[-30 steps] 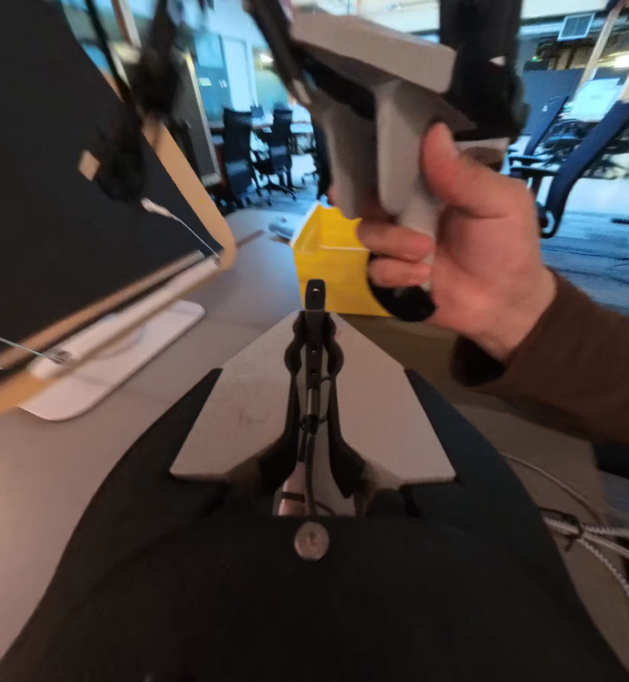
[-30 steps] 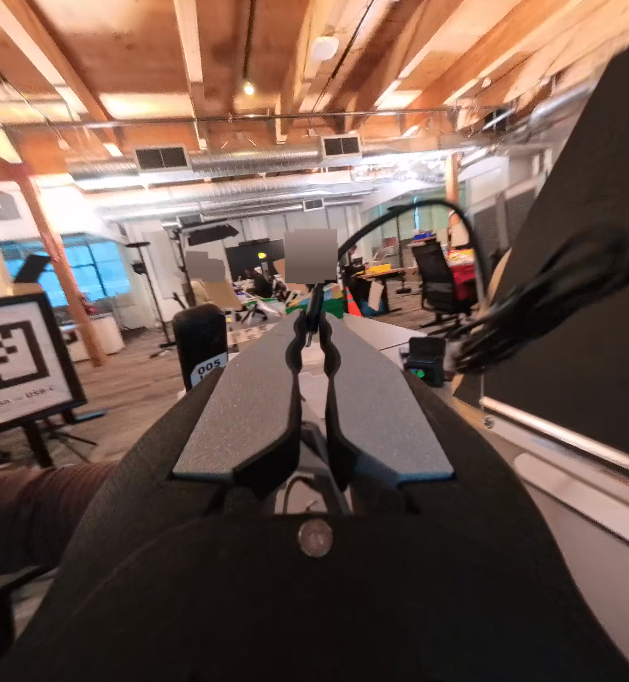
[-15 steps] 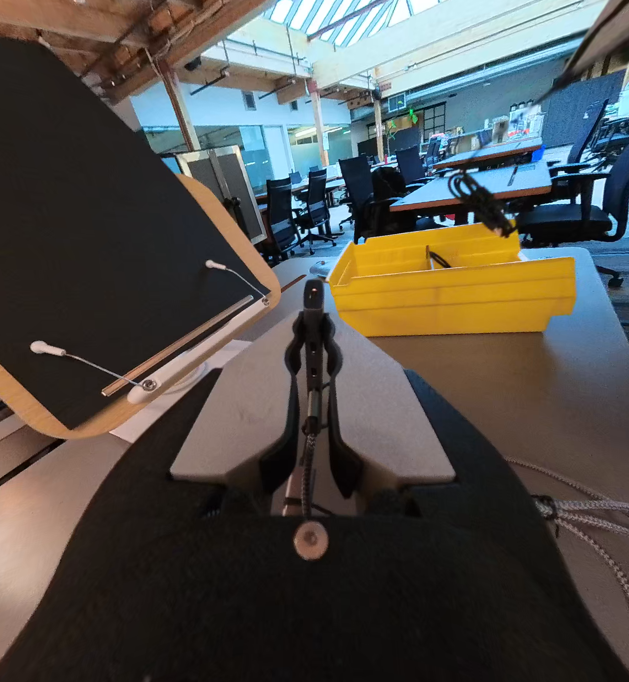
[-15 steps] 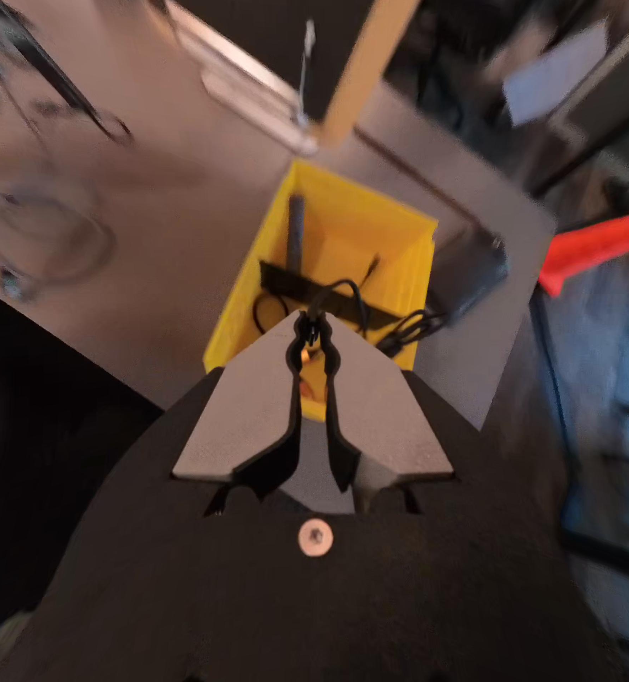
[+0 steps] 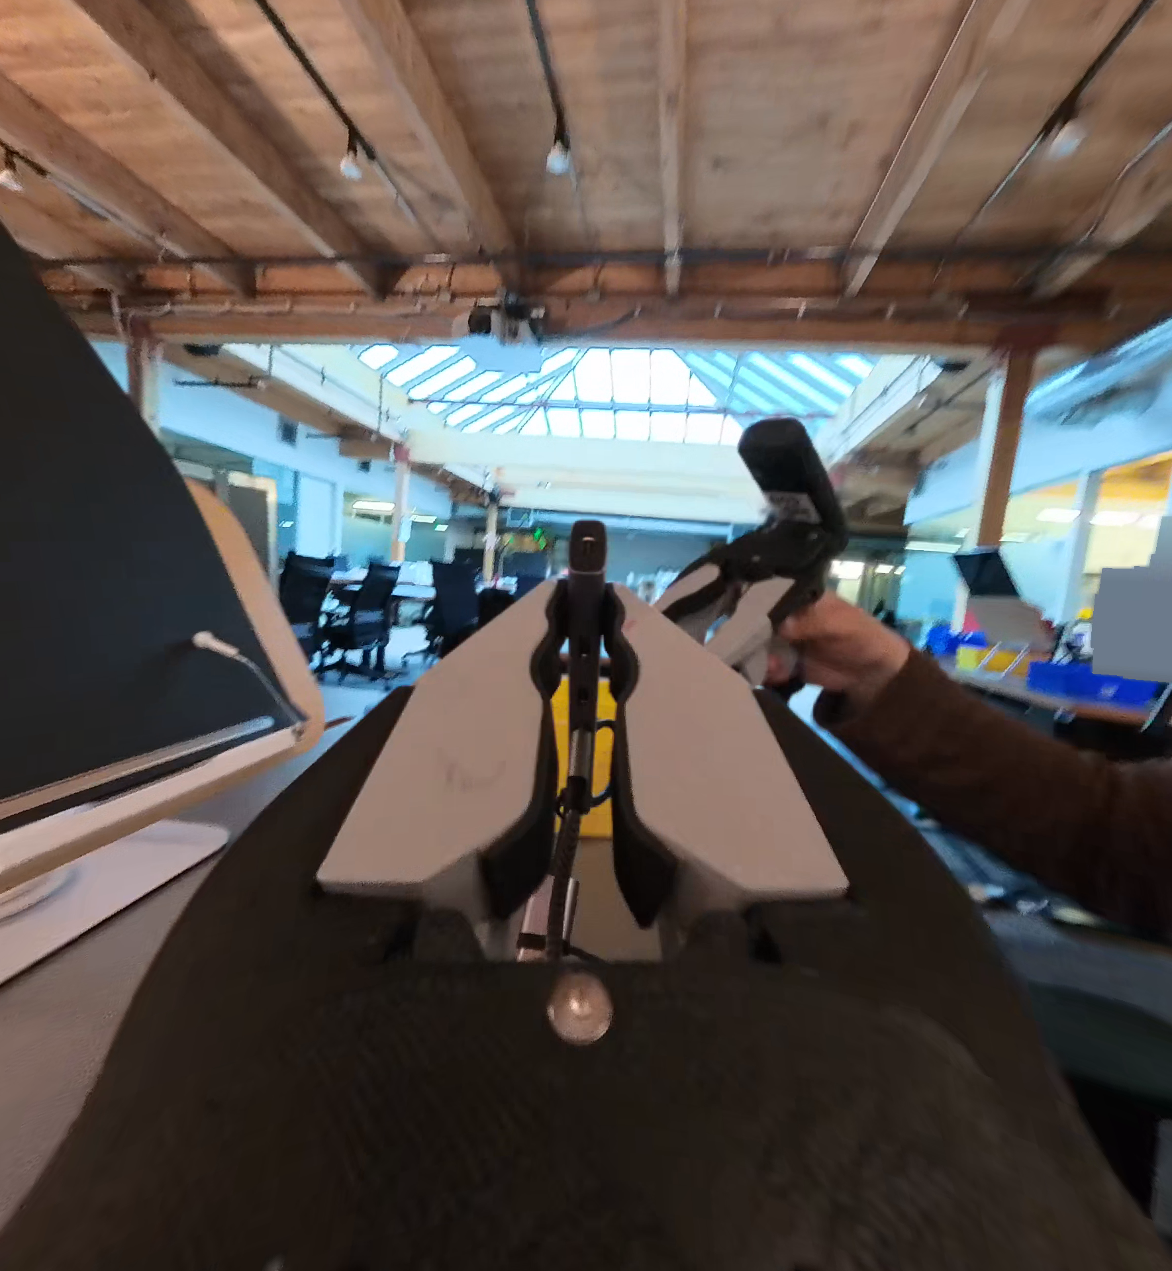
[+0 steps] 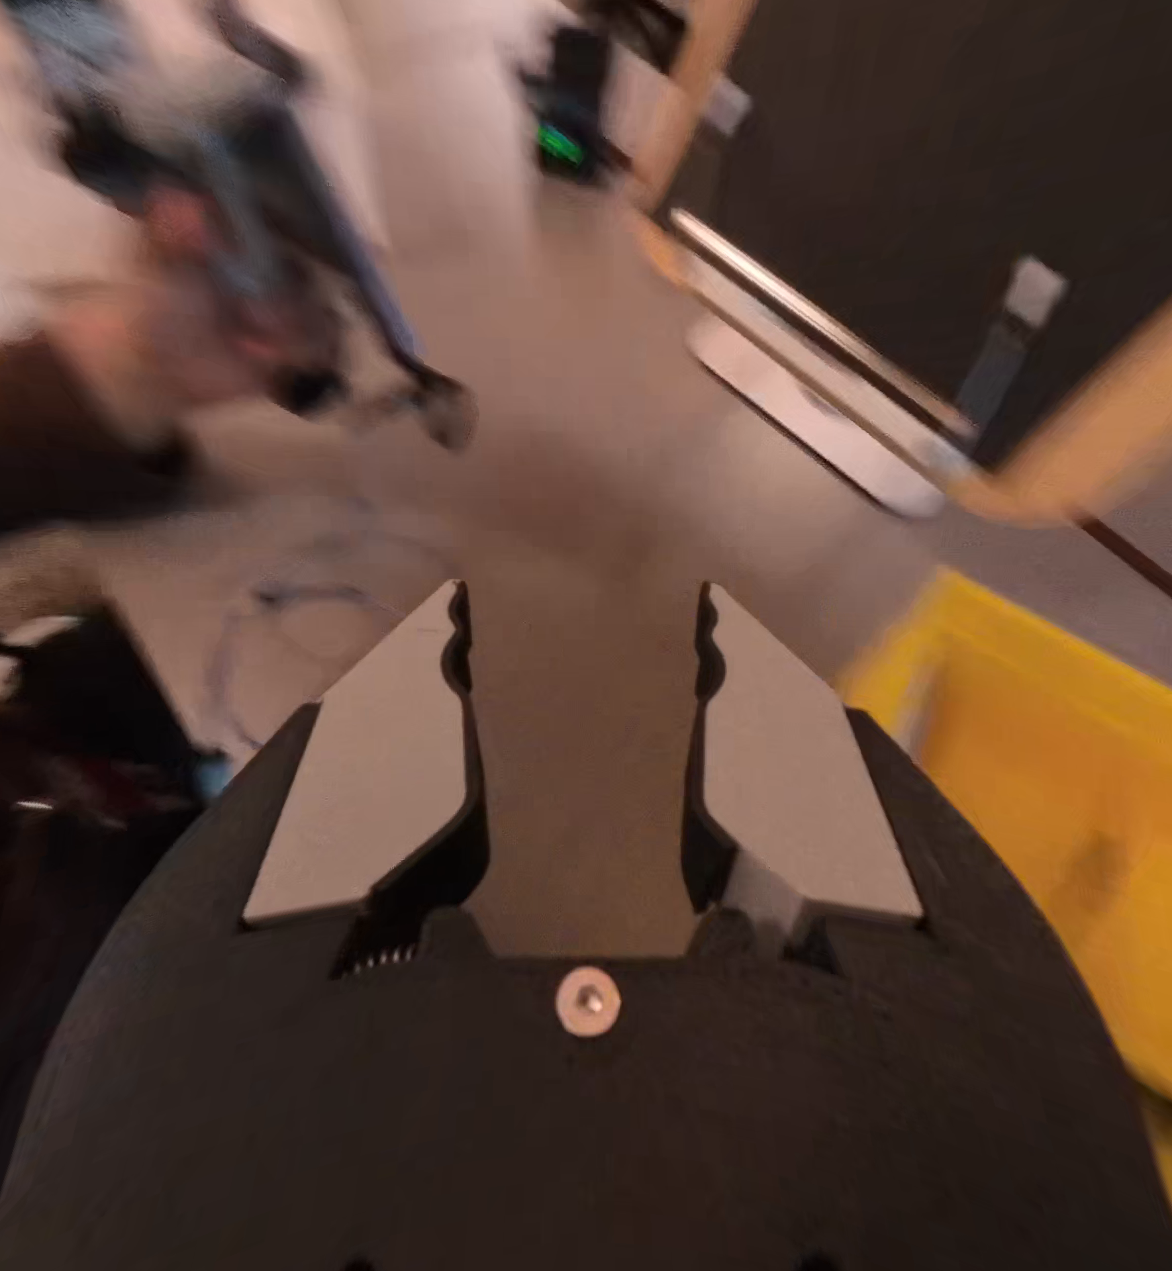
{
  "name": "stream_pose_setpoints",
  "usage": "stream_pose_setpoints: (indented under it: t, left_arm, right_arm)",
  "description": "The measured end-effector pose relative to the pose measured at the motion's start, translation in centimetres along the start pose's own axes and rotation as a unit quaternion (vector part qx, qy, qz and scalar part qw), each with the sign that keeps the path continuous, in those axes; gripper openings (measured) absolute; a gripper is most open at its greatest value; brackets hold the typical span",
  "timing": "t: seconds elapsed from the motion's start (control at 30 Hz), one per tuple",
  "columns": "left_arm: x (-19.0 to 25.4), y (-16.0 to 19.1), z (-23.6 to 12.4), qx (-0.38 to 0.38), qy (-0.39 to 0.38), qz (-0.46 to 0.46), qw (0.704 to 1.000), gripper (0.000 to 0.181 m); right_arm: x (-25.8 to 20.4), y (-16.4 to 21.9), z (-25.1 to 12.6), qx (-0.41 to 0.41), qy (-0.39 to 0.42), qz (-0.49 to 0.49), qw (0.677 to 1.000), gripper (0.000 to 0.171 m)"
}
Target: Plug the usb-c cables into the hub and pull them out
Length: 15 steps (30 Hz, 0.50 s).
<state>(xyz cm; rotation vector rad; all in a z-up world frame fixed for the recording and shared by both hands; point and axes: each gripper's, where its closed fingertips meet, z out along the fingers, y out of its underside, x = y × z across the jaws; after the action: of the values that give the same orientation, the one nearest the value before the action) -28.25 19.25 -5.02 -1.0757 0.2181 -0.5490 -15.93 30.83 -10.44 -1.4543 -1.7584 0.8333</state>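
My left gripper (image 5: 587,598) is shut on a slim dark hub (image 5: 587,550) seen edge-on, its tip poking out past the fingertips. The hub's braided cable (image 5: 566,846) runs back between the fingers. The gripper is held up off the table, pointing level into the room. My right gripper (image 6: 583,605) is open and empty above the bare table. It also shows in the left wrist view (image 5: 690,598), held by a hand (image 5: 838,653) to the right. No usb-c cable is clearly visible; the right wrist view is blurred.
A yellow bin (image 6: 1051,791) stands right of my right gripper and shows between my left fingers (image 5: 600,818). A tilted black board with a tan edge (image 5: 53,550) on a white base (image 5: 88,880) stands at the left, and also appears in the right wrist view (image 6: 982,172).
My right gripper was shut on a black cable over the yellow bin; now it is open, empty, and beside the bin. My left gripper has tilted upward, still holding the hub.
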Motion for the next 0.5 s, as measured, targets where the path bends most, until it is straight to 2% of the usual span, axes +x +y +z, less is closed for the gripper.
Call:
stream_pose_setpoints:
  t: [0.1,0.2,0.23,0.27,0.3,0.4,0.5]
  left_arm:
    - [0.6,-0.8,-0.2,0.029,0.019,-0.018,0.999,0.007]
    - [1.2,-0.5,0.0,0.025,0.033,-0.021,0.999,0.006]
    - [1.4,-0.4,0.1,0.025,0.038,-0.028,0.999,0.007]
    - [1.6,-0.3,0.1,0.025,0.042,-0.037,0.998,0.007]
    - [1.7,-0.1,0.2,0.024,0.045,-0.046,0.998,0.007]
    - [1.0,-0.2,-0.3,-0.001,0.032,-0.055,0.998,0.009]
    - [-0.7,-0.3,-1.9,-0.08,-0.05,0.042,0.995,0.017]
  right_arm:
    - [-6.8,-4.0,4.1,0.077,-0.119,-0.008,0.99,0.08]
    - [-9.3,-6.0,8.4,0.123,-0.182,0.043,0.975,0.079]
    - [-9.6,-6.3,9.6,0.134,-0.196,0.054,0.97,0.066]
    - [-10.2,-6.5,10.4,0.139,-0.216,0.049,0.965,0.023]
    - [-11.1,-6.5,10.7,0.141,-0.248,0.033,0.958,0.01]
    - [-12.1,-6.5,10.3,0.108,-0.318,0.005,0.942,0.007]
    - [-10.1,-7.1,8.8,0.06,-0.344,0.006,0.937,0.006]
